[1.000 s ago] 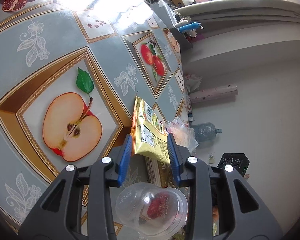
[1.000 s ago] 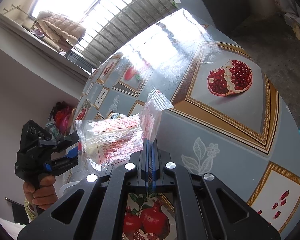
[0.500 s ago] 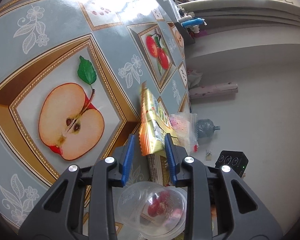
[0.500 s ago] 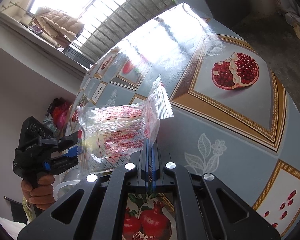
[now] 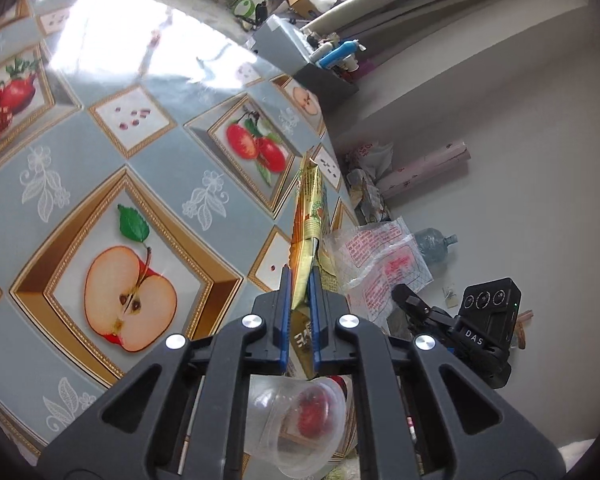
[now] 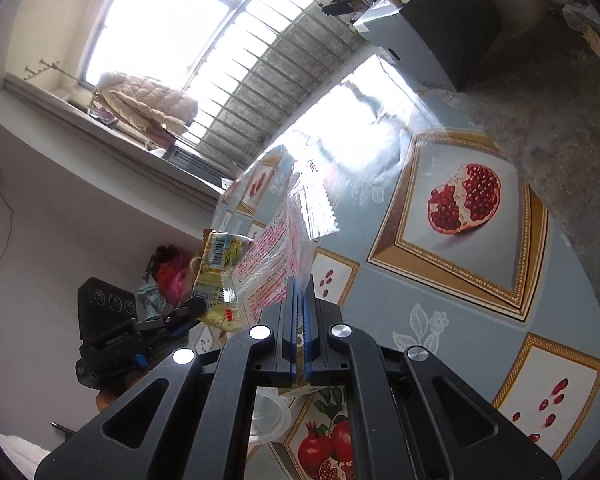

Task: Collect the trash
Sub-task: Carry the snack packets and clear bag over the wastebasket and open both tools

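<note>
Left wrist view: left gripper (image 5: 300,280), jaws closing w/ yellow wrapper (image 5: 307,216) pinched between them, above worktop (image 5: 100,152). Right wrist view: right gripper (image 6: 299,292), jaws fully closed on clear wrapper (image 6: 284,248), lifted off worktop.

Domestic room, lived-in. Tabletop (image 5: 172,168) under glossy fruit-print oilcloth; large barred window (image 6: 204,40) with a quilted jacket (image 6: 148,104) on its sill; water jug (image 5: 436,240) and a rolled mat (image 5: 424,168) against plain white walls; cluttered cabinet (image 5: 324,80) behind.
</note>
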### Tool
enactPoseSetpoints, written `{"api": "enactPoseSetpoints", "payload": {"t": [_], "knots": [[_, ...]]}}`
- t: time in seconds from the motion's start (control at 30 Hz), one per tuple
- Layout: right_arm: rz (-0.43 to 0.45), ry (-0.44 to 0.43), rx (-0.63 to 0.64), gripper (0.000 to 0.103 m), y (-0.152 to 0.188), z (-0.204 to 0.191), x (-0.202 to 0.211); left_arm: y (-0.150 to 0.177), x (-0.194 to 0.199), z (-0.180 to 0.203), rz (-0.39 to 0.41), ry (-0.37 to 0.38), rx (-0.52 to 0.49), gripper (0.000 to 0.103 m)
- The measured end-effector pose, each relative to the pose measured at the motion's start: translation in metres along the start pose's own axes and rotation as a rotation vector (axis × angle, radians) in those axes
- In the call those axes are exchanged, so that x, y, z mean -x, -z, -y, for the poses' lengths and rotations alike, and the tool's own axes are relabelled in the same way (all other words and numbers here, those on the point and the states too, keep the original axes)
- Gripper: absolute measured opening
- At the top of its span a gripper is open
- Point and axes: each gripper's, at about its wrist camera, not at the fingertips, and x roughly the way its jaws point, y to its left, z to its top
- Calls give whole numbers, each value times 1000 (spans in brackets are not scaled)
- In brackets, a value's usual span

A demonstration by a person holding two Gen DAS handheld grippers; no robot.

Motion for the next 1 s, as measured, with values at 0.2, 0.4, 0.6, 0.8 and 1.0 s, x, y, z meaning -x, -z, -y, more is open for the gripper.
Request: {"api": "enactPoseSetpoints", "payload": {"t": [0.2, 0.4, 0.6, 0.8, 1.0], "knots": [[118, -17, 4, 3, 0, 2, 58, 4, 17, 59, 78, -36, -161, 6], [263, 40, -29, 3, 8, 30, 130, 19, -9, 130, 48, -13, -311, 6], [434, 144, -125, 3, 19, 86, 211, 40, -70, 206, -27, 16, -463, 6], [571, 354, -250, 3, 38, 150, 266, 70, -165, 270, -150, 15, -599, 6], [588, 625, -381, 3, 49, 211, 271, 115, -273, 303, -326, -18, -696, 6]]}}
